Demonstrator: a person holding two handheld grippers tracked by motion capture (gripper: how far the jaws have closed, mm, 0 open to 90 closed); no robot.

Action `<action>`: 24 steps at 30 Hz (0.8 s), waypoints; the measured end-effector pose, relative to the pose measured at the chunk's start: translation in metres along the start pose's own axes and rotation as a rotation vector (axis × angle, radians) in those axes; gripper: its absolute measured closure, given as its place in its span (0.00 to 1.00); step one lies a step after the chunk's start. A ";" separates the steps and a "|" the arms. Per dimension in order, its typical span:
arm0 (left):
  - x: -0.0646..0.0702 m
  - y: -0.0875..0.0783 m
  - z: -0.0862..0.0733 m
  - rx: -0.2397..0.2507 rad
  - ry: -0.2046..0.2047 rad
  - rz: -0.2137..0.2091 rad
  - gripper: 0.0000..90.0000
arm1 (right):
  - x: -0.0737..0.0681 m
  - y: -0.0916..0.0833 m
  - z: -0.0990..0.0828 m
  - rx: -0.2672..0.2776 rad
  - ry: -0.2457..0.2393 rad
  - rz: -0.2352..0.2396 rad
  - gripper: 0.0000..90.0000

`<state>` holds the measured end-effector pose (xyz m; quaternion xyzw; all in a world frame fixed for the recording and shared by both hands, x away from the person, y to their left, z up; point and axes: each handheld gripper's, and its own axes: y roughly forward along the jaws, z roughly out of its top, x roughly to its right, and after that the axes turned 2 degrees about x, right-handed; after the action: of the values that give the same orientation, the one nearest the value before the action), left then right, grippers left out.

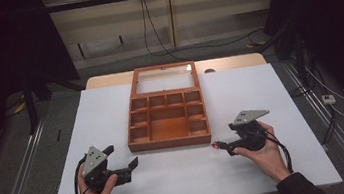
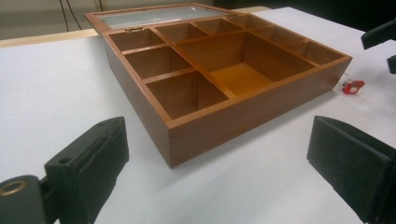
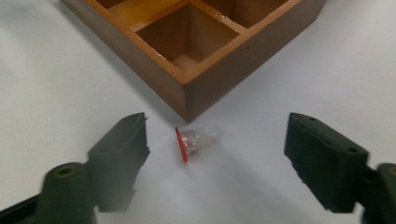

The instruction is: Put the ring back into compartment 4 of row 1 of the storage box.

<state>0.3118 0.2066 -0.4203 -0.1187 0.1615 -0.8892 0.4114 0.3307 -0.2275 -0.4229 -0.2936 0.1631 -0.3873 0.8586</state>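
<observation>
The right hand-held gripper (image 3: 215,154) stands open around a small red-capped clear piece (image 3: 194,141) lying untouched on the desk (image 1: 112,115) (just beside the wooden box's (image 1: 170,142) corner); the left hand-held gripper (image 2: 219,158) gapes wide, empty.

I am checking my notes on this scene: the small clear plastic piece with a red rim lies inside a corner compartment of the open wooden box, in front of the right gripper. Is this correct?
Not quite. The small clear plastic piece with a red rim lies on the white table, just outside the corner of the open wooden box, not inside a compartment. It is indeed in front of the right gripper, whose jaws stand open around it. The right gripper view shows this.
</observation>
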 end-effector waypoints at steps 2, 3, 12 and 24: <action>0.000 0.000 0.000 0.000 0.000 0.000 0.06 | -0.001 0.004 0.001 -0.007 -0.008 0.008 0.27; 0.000 0.000 0.000 0.000 0.004 -0.001 0.06 | -0.002 0.006 0.001 -0.011 -0.018 0.006 0.30; 0.000 0.000 0.000 -0.005 -0.002 -0.001 0.06 | -0.003 0.013 -0.003 -0.057 -0.055 0.003 0.41; -0.001 0.000 0.000 -0.008 -0.001 0.000 0.06 | -0.006 0.028 -0.004 -0.105 -0.109 0.025 0.53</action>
<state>0.3126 0.2072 -0.4210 -0.1207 0.1652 -0.8884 0.4110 0.3408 -0.2102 -0.4433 -0.3567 0.1400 -0.3508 0.8545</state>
